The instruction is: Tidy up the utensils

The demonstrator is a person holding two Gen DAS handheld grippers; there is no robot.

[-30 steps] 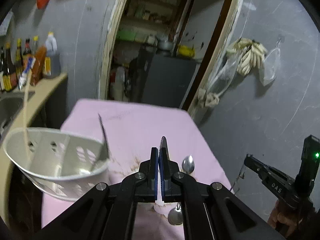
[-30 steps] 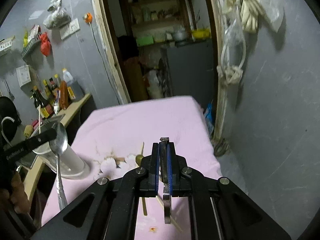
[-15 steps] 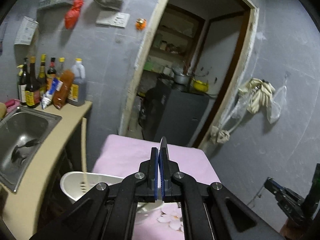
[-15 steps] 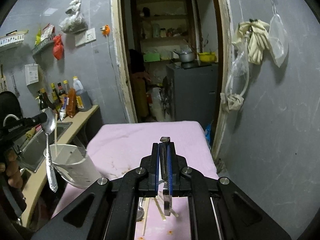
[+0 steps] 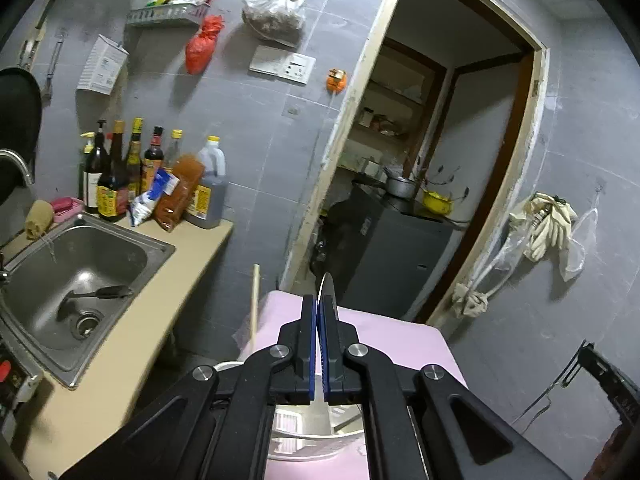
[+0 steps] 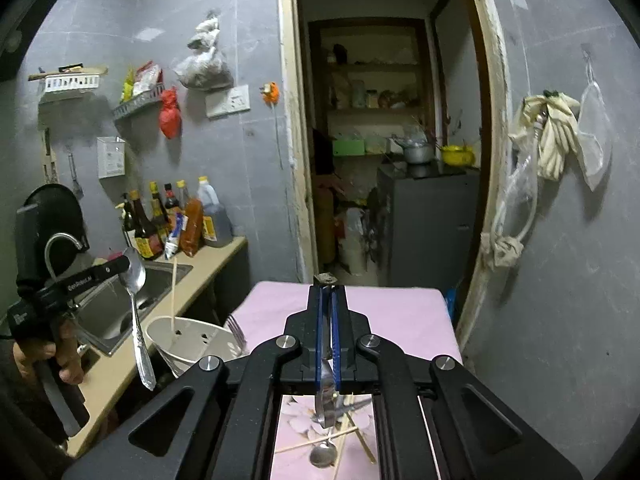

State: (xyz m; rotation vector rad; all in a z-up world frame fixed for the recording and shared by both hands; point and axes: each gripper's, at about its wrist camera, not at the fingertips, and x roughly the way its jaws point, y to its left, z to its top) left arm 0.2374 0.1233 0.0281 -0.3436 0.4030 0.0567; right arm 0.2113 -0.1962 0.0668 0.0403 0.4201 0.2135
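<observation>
My left gripper (image 5: 319, 312) is shut on a silver spoon (image 5: 328, 288); seen from the right wrist view, the spoon (image 6: 136, 304) hangs handle-down beside the white utensil caddy (image 6: 192, 340). The caddy (image 5: 304, 440) sits below the left gripper on the pink table, with a chopstick (image 5: 253, 304) standing in it and a fork (image 6: 236, 330) at its rim. My right gripper (image 6: 328, 292) is shut on a metal utensil (image 6: 326, 404) that hangs down between the fingers; which kind I cannot tell. A spoon (image 6: 323, 454) and chopsticks (image 6: 316, 442) lie on the table below.
A steel sink (image 5: 72, 276) and counter with sauce bottles (image 5: 116, 184) stand at the left. An open doorway (image 6: 384, 160) with a dark cabinet (image 6: 428, 220) lies beyond the pink table (image 6: 392, 316). A grey wall with hanging bags is at the right.
Both grippers have risen and tilted upward with their utensils. The left gripper's spoon has moved to beside and above the caddy; the table shows lower in both views.
</observation>
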